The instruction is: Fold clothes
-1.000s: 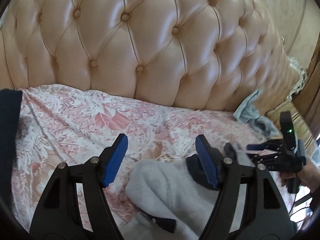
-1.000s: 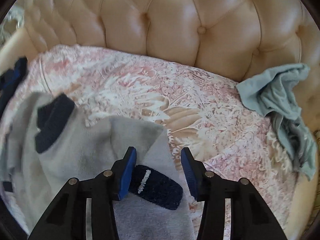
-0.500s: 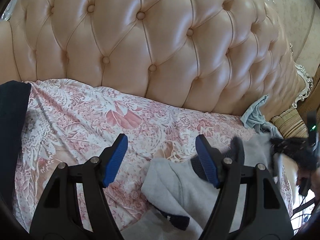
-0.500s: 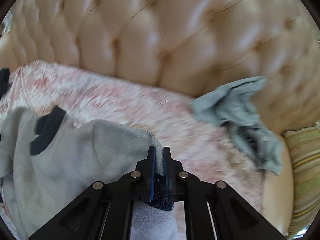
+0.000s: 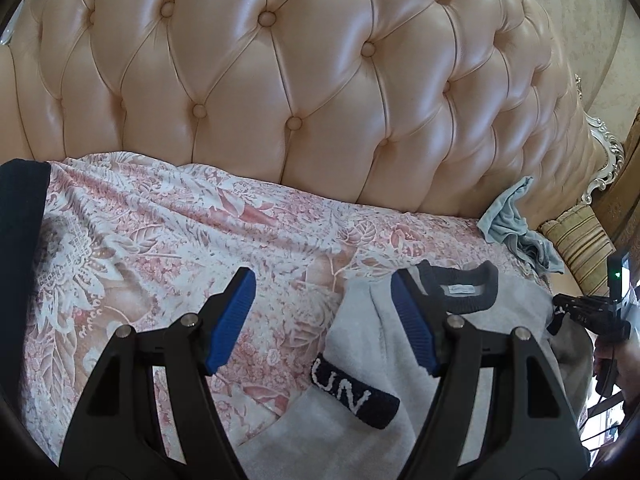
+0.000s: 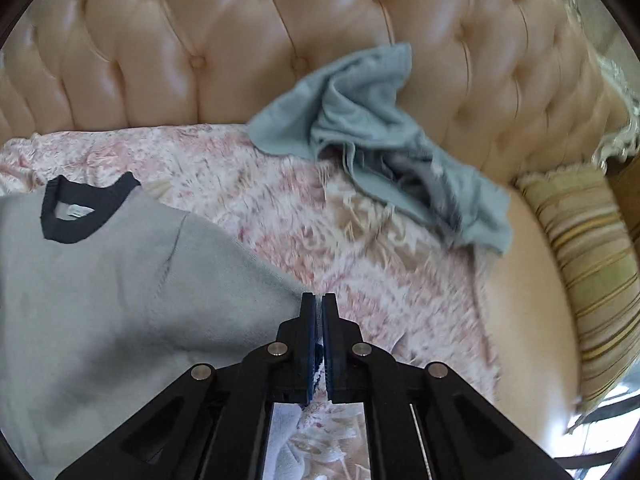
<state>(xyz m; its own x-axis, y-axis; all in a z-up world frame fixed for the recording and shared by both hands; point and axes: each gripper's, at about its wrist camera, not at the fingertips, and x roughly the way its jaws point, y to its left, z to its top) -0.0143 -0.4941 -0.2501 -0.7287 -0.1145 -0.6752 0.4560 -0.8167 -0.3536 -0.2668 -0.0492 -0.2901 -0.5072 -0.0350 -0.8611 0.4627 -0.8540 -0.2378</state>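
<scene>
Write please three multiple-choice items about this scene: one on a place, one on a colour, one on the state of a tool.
1. Where does the crumpled blue-grey cloth lie?
A. against the tufted headboard
B. on the grey sweater
C. under the striped cushion

2. What colour is the collar of the grey sweater?
A. red
B. dark navy
C. white

3. How is the right tool?
A. wide open
B. shut on the sweater's sleeve
C. out of view

Key: 1 A, the cloth leans on the padding at the bed's edge. 2 B, a dark band rings the neck opening. 3 B, its blue pads meet with fabric between them, while the left tool stands open and empty.
</scene>
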